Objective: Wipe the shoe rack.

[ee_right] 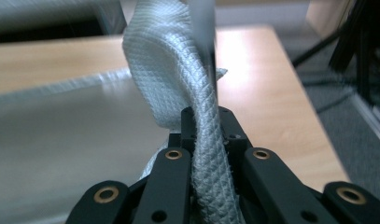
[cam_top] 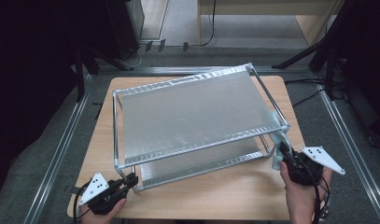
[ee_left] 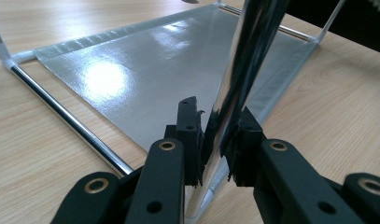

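Right gripper [cam_top: 285, 150] clamps fabric flap [ee_right: 178, 70] at rack's [cam_top: 197, 112] near-right corner; left gripper [cam_top: 131, 179] grips near-left chrome post [ee_left: 243, 70]; flap rises above jaws.

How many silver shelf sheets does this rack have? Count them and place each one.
2. The upper sheet spans the top of the rack's frame; the lower sheet lies beneath it just above the table, mostly covered by the upper one.
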Action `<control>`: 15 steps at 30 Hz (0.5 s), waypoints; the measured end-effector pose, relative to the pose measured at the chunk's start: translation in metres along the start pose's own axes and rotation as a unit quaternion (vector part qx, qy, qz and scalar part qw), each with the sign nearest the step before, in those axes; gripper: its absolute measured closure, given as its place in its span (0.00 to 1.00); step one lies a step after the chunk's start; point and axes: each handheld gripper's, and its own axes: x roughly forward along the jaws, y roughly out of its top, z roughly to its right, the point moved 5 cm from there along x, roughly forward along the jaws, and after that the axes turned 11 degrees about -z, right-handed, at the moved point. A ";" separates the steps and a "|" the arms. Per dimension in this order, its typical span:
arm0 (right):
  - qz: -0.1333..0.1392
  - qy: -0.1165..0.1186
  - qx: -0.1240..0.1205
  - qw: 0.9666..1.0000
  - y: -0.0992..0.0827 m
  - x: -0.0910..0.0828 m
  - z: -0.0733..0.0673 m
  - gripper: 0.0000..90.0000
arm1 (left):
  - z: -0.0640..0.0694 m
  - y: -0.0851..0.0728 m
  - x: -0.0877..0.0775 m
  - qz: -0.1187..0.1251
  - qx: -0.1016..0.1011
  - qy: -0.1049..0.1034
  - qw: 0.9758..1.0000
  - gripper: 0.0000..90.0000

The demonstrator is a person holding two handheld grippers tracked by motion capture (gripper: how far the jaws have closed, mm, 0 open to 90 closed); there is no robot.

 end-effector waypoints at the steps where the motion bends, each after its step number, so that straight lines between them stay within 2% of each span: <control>1: -0.015 0.001 0.004 1.000 -0.005 0.007 0.003 0.93 | 0.000 0.000 0.000 0.000 0.000 0.000 1.000 0.86; 4: -0.066 0.001 0.008 0.998 -0.024 0.031 0.012 0.93 | 0.000 0.000 0.000 -0.001 0.001 0.000 1.000 0.86; 7: -0.128 0.003 0.010 0.992 -0.046 0.056 0.017 0.93 | 0.000 0.000 0.000 -0.001 0.002 -0.001 1.000 0.86; 9: -0.149 0.000 -0.002 0.989 -0.054 0.064 0.016 0.93 | 0.000 0.000 0.000 -0.001 0.002 0.000 1.000 0.86; 10: -0.156 0.000 -0.002 0.988 -0.056 0.067 0.016 0.93 | 0.000 0.000 0.000 -0.001 0.002 0.000 1.000 0.86; 12: -0.155 0.000 0.000 0.988 -0.056 0.069 0.015 0.93 | 0.000 0.000 0.000 -0.001 0.003 0.000 1.000 0.86; 15: -0.130 0.001 0.007 0.991 -0.047 0.061 0.014 0.93 | 0.000 0.000 0.000 -0.001 0.003 0.000 1.000 0.86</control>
